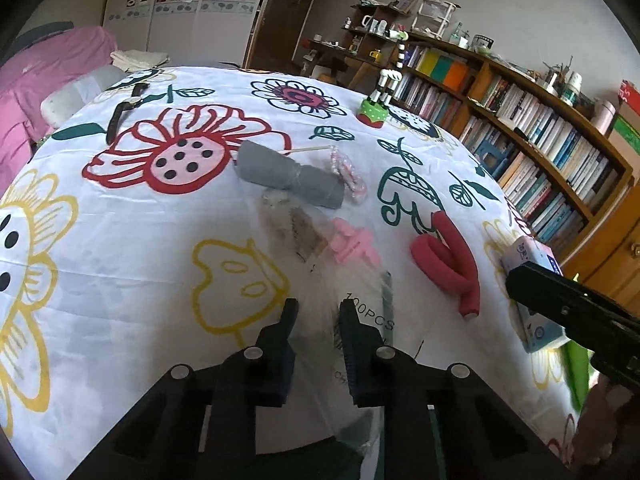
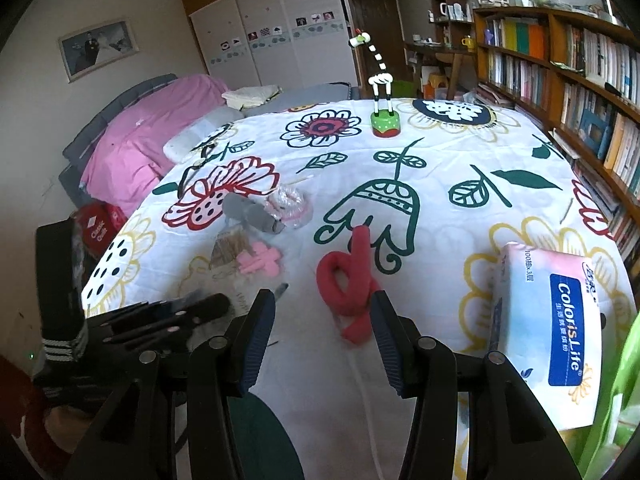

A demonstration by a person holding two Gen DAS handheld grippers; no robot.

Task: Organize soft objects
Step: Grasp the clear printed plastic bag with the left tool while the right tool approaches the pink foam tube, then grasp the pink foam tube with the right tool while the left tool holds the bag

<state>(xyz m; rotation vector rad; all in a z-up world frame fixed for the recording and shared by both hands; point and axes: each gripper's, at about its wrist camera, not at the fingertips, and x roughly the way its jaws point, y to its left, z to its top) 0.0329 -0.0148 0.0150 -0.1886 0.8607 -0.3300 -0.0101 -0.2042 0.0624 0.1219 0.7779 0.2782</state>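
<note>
A floral cloth covers the table [image 1: 120,240]. On it lie a rolled grey cloth [image 1: 288,176], a pink scrunchie [image 1: 348,176], a pink soft piece [image 1: 354,244], a clear plastic bag marked 100PCS [image 1: 360,312] and a bent red foam roller [image 1: 448,260]. My left gripper [image 1: 318,312] is open with the clear bag's end between its fingers. My right gripper [image 2: 322,312] is open, with its right finger close to the red foam roller [image 2: 352,280]. The grey cloth [image 2: 252,212] and the pink piece [image 2: 260,262] lie further left in the right wrist view.
A tissue pack [image 2: 548,332] lies at the right table edge. A toy giraffe on a green base [image 2: 384,112] stands at the far side. Bookshelves [image 1: 540,140] line the right. A bed with pink bedding [image 2: 152,136] is at the left. A thin stick [image 1: 312,149] lies by the grey cloth.
</note>
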